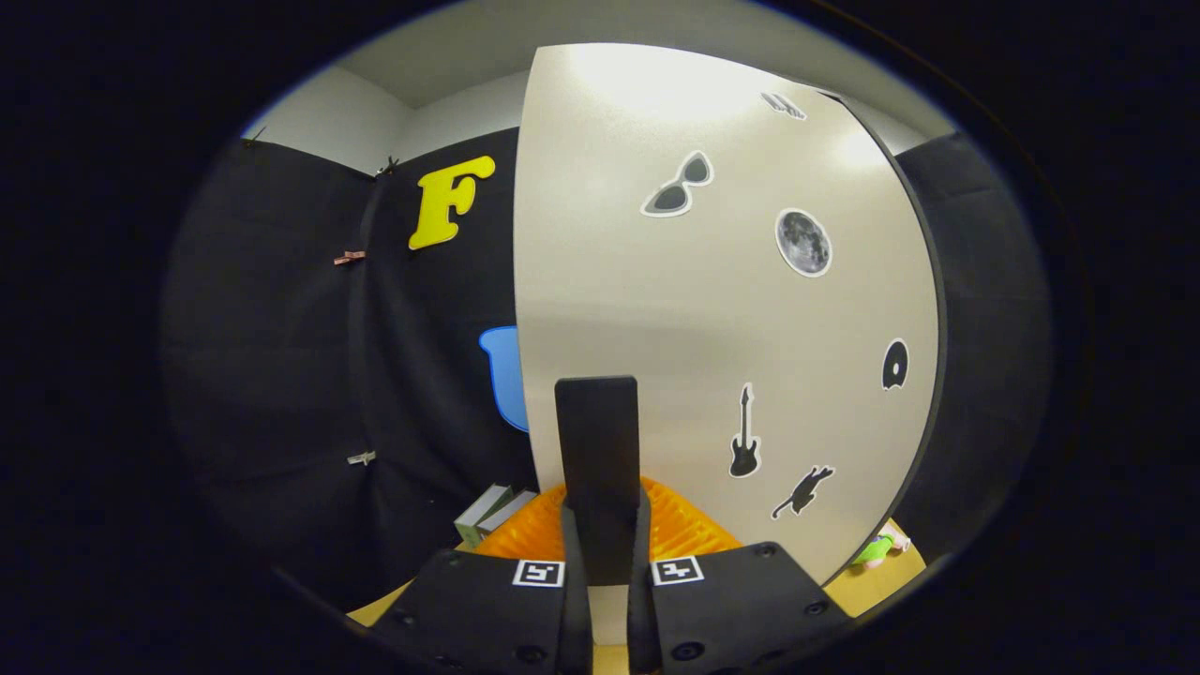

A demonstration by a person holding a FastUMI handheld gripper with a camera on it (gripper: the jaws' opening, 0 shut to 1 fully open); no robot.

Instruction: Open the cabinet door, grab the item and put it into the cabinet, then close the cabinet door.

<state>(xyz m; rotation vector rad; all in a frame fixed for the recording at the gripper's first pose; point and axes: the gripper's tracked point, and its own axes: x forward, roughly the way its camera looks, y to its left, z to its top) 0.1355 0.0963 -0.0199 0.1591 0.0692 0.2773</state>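
A white cabinet door (712, 309) with several stickers stands right in front of me. Its black upright handle (596, 441) rises between my fingers. My gripper (606, 525) is shut on the lower part of this handle, one finger against each side. Whether the door is ajar or flush I cannot tell. An orange ridged item (689, 530) lies on the table just beyond my fingers, low in front of the door. A small green item (874, 549) lies on the table past the door's lower right corner.
The wooden tabletop (872, 586) shows under the door and to the right. Two grey-green boxes (492, 511) lie left of the orange item. Black booth cloth hangs on both sides of the cabinet.
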